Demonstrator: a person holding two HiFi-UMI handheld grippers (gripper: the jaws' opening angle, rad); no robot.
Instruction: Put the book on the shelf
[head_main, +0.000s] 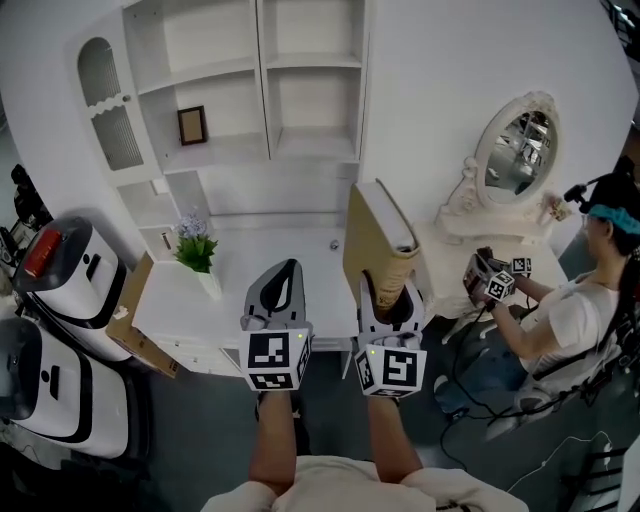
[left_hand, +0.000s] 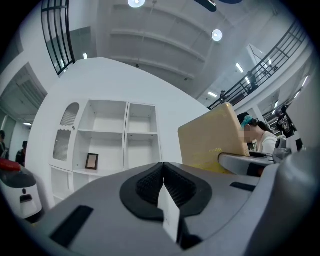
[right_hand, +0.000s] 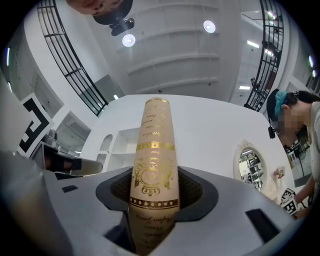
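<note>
— What fills the upper left of the head view?
— A white open-fronted shelf unit (head_main: 262, 100) with a small dark picture frame (head_main: 192, 125) on one board. Below it, a white desk (head_main: 260, 262) carries a green potted plant (head_main: 196, 248).
— And the grippers?
— Left of centre, the left gripper (head_main: 288, 268) has its jaws pressed together. Just right of it, the right gripper (head_main: 386, 290) grasps a tan hardback book with gilt spine lettering (head_main: 375, 235), upright at the frame's centre.

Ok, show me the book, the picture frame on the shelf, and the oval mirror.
book (head_main: 365, 250): head view, on its tan cover.
picture frame (head_main: 193, 125): head view, on the middle of the frame.
oval mirror (head_main: 517, 145): head view, on the glass.
</note>
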